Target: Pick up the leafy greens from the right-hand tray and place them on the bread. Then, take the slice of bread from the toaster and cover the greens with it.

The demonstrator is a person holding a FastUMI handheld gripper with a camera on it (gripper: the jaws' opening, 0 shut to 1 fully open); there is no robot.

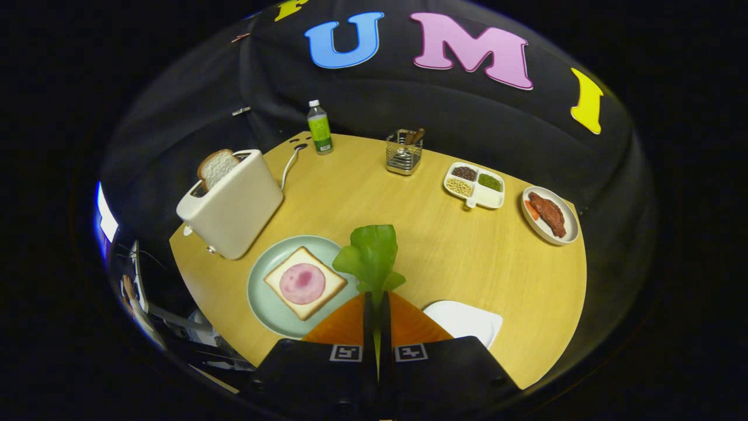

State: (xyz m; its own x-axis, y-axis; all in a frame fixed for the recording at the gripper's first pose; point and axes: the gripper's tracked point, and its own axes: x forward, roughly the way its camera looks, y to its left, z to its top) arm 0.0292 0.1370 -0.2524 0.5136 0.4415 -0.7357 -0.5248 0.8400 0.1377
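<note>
Gripper view: tool [377, 304] clamped on leafy greens [372, 255].

No legible words or numbers. Small clear plastic bottle [319, 127] behind the white toaster [234, 204]: green label, print too small to read. Two square black-and-white coded markers [346, 352] sit on the gripper [377, 299], its fingers pinching the leafy greens [373, 254].

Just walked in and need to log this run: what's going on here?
The hand-held tongs are shut on the greens, held up above the table. The white tray just right of the fingers is bare. The bread, topped with a pink ham slice, waits on the green plate to the left. Another slice sticks out of the toaster.
</note>
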